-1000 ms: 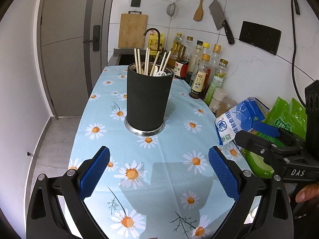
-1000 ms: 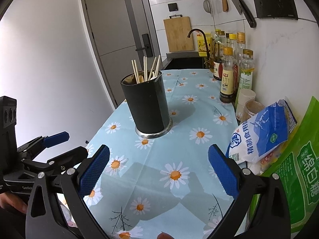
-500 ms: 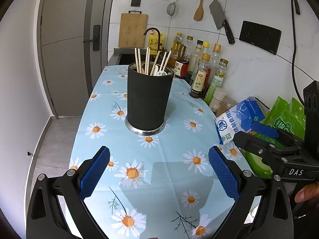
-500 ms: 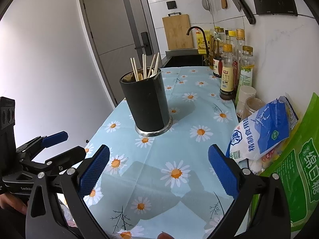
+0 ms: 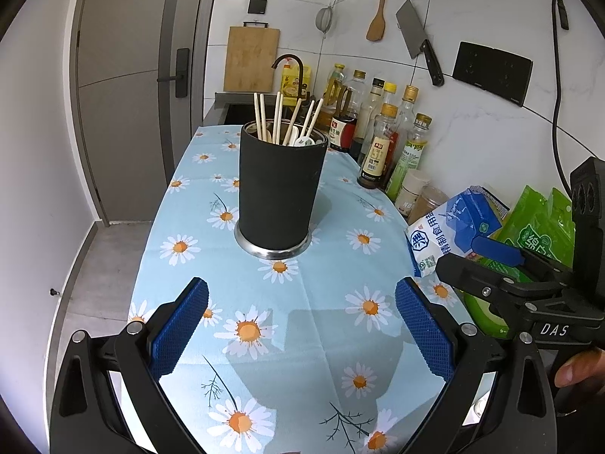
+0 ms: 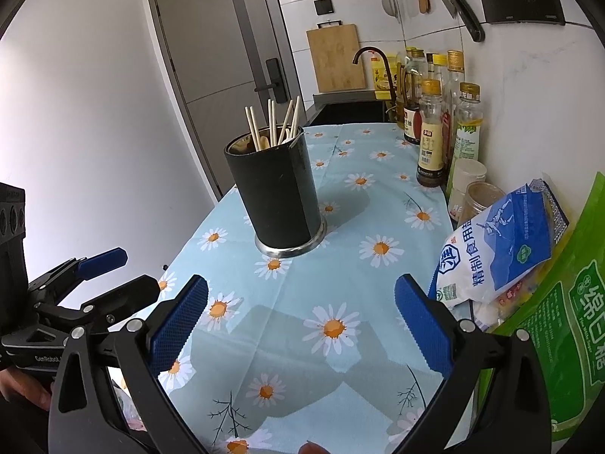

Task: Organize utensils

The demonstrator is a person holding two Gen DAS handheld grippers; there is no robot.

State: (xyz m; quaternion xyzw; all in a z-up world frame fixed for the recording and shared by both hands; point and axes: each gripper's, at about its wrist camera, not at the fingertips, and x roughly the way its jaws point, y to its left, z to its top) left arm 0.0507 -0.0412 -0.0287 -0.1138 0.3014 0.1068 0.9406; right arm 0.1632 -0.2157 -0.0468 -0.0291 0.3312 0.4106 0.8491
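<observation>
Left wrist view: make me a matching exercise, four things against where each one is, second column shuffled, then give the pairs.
Things:
1. chopsticks
2. cleaver
3. salt bag
4. cutting board

Places:
A. hanging on the tiled wall
B. lying at the table's right edge, beside the green bag
C. standing in the black holder
D. leaning upright behind the faucet

Pairs: 1-C, 2-A, 3-B, 4-D
</observation>
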